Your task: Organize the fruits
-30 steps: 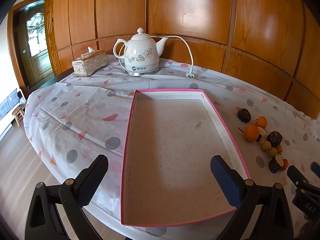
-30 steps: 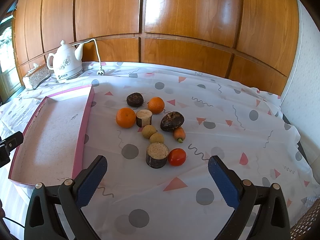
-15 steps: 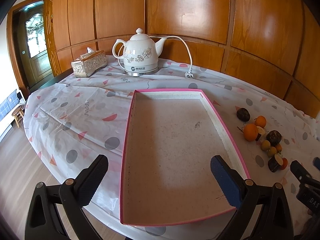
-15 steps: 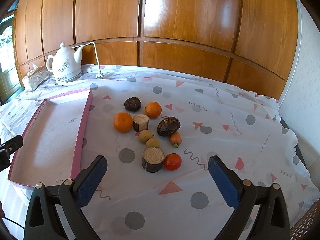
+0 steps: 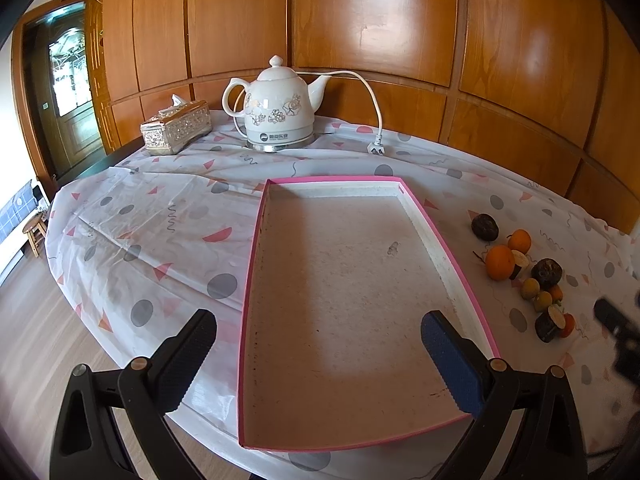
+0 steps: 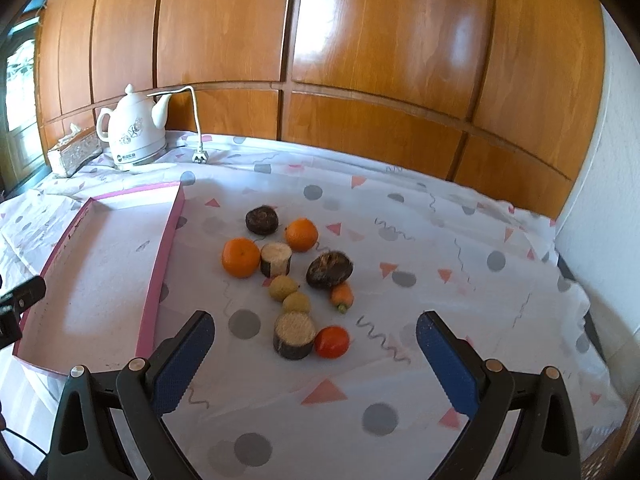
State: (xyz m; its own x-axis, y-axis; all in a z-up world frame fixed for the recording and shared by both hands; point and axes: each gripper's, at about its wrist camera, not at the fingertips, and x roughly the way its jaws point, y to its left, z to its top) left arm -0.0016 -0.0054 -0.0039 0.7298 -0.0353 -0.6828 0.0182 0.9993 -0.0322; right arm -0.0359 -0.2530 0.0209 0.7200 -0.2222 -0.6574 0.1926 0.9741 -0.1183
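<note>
A pink-rimmed tray (image 5: 450, 250) lies empty on the table; it also shows in the right wrist view (image 6: 166, 240). A cluster of fruit lies to its right: two oranges (image 6: 241, 257) (image 6: 301, 234), dark round fruits (image 6: 262, 220) (image 6: 329, 269), two cut stem pieces (image 6: 293, 335) (image 6: 275, 259), two small yellow-green fruits (image 6: 282, 287), a small carrot-like piece (image 6: 341, 295) and a red tomato (image 6: 331, 342). My left gripper (image 5: 318, 336) is open and empty over the tray's near end. My right gripper (image 6: 314, 338) is open and empty, just short of the fruit.
A white electric kettle (image 5: 278, 110) with a loose cord and plug (image 5: 376, 148) stands at the back. An ornate tissue box (image 5: 176, 128) sits to its left. A spotted plastic cloth (image 6: 440, 280) covers the table. Wood panelling runs behind.
Both gripper views have shifted slightly: the fruit cluster has drifted left and lower in the right wrist view. Both grippers stay open.
</note>
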